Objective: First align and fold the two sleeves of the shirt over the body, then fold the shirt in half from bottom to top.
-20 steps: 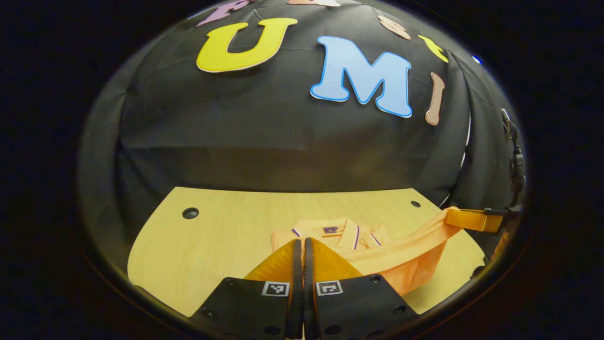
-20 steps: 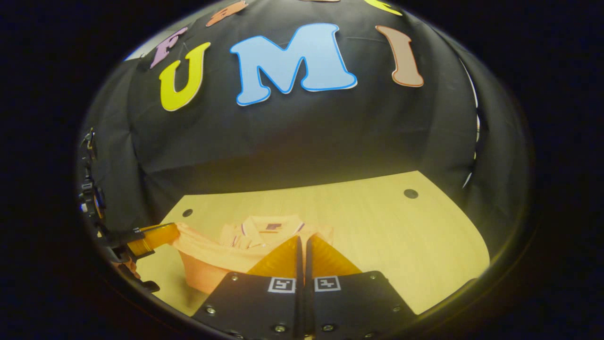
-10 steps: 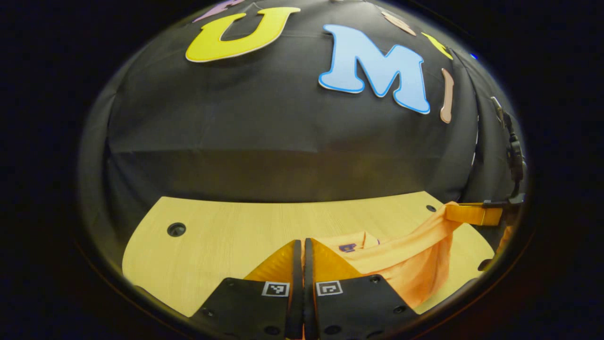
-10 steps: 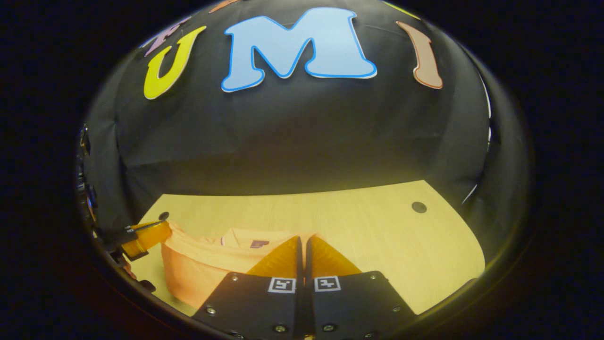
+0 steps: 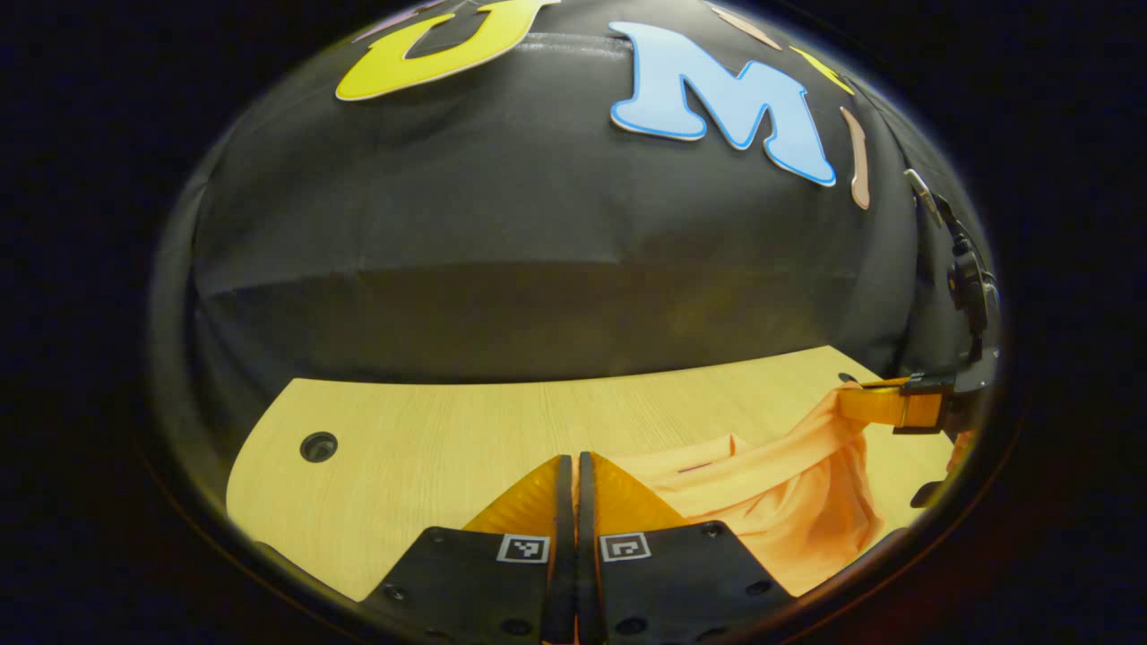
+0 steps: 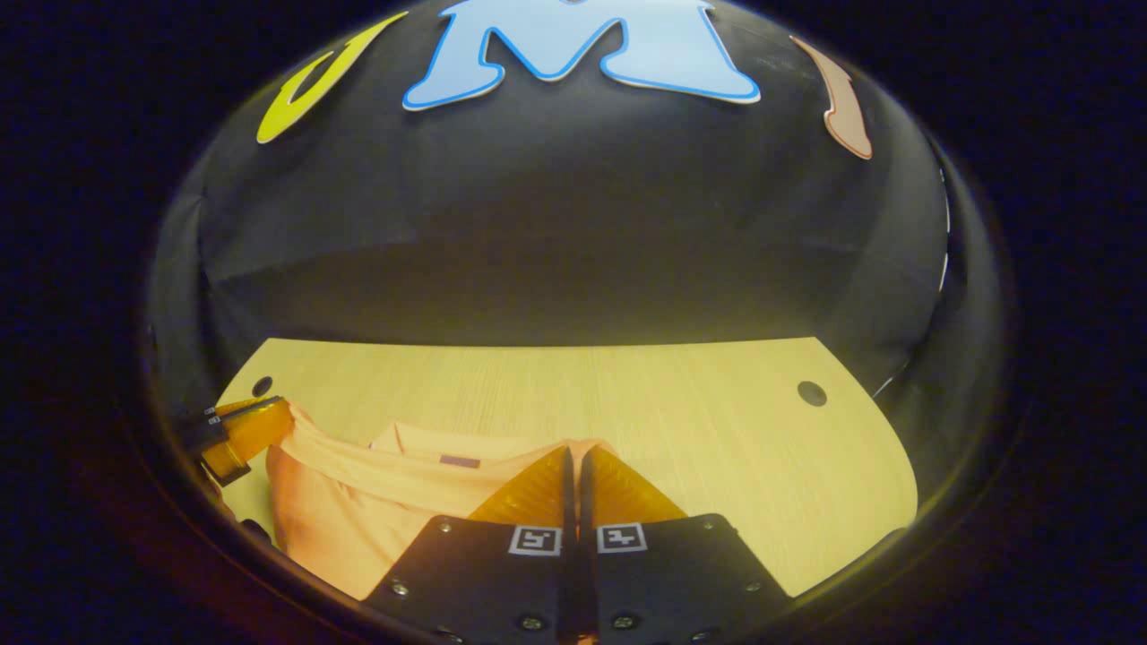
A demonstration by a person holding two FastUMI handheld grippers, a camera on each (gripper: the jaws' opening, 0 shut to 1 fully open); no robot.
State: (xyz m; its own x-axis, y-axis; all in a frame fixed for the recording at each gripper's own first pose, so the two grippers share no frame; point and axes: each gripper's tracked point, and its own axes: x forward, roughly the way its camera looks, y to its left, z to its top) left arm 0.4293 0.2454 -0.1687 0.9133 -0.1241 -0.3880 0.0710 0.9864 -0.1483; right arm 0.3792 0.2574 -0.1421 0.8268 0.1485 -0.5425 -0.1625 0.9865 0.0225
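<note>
An orange polo shirt [image 5: 771, 502] lies on the wooden table [image 5: 421, 430], and its collar edge [image 6: 448, 445] peeks out behind a raised hem. In the left gripper view my left gripper [image 5: 570, 460] is shut on one corner of that hem. The cloth runs taut to the right gripper [image 5: 896, 408] at the far right, which pinches the other corner. In the right gripper view my right gripper [image 6: 573, 453] is shut on the shirt [image 6: 349, 511], and the left gripper [image 6: 240, 430] holds the hem at the far left. The lifted cloth hangs in a sagging fold between them and hides the shirt's body.
The table has small round holes, one at the left [image 5: 318, 445] in the left gripper view and one at the right [image 6: 812, 392] in the right gripper view. The booth's black cloth wall [image 6: 573, 251] rises right behind the table's far edge.
Both grippers have carried the hem forward over the shirt toward the collar. The collar and placket, in plain view a second ago, are now mostly covered by the lifted cloth.
</note>
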